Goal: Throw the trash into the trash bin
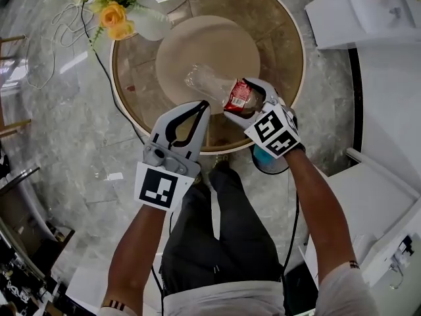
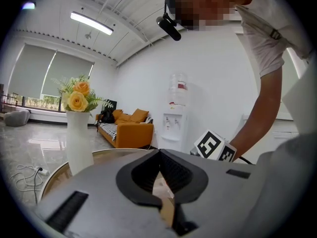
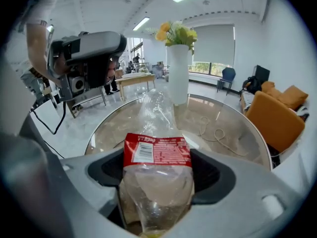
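Bottle (image 3: pixel 156 182), red barcoded label (image 3: pixel 157 150) illegible, tight in right gripper (image 1: pixel 245 99) jaws; left gripper (image 1: pixel 203 105) jaws together, empty.

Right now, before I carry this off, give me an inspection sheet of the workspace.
Surface: round table with a beige disc at its centre.
Job's things: plastic bottle with a red label, held over the table; no trash bin seen for sure.
Clutter: vase of yellow flowers at the table's edge.
Grippers: right gripper shut on the bottle; left gripper shut, nothing in it.
Cables: black cable and white cord on the floor beside the table.
Surroundings: orange sofa, water dispenser, glossy floor.
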A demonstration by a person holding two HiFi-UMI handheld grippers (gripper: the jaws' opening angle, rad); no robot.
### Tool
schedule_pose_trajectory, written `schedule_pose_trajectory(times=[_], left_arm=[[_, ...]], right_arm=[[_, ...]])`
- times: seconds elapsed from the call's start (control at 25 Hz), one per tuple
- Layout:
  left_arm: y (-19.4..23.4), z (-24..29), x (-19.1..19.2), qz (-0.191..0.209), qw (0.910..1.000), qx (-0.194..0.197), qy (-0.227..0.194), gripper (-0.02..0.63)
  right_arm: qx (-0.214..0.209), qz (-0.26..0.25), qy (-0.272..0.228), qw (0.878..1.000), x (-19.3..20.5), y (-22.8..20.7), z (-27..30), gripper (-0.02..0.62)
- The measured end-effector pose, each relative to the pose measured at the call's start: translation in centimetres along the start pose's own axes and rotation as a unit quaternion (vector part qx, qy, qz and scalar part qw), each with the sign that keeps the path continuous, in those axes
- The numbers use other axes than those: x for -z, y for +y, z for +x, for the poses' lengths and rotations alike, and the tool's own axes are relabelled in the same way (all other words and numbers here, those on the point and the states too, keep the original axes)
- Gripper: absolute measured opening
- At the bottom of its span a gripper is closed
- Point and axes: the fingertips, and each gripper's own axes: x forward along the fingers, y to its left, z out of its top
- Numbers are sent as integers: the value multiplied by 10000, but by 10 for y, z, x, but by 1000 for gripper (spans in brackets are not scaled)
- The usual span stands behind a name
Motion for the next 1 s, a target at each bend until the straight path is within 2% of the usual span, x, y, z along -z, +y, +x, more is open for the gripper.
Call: schedule_pose_trajectory(times=[0.2, 0.4, 0.72, 1.0], left_arm=[[-30, -14, -2, 131, 9990, 421, 17, 0], [-68, -26, -7, 253, 9957, 884, -76, 0], [-133, -38, -7, 310, 9866, 1597, -121, 0], [-179, -37, -1, 249, 9807, 1940, -54, 0]], right_arm=[[541, 316, -153, 9979, 8, 17, -45, 388], [1099, 729, -313, 9908, 27, 37, -90, 389], [2075, 1592, -403, 9643, 86, 65, -171, 390], [2508, 2204, -185, 9424, 160, 96, -221, 390]])
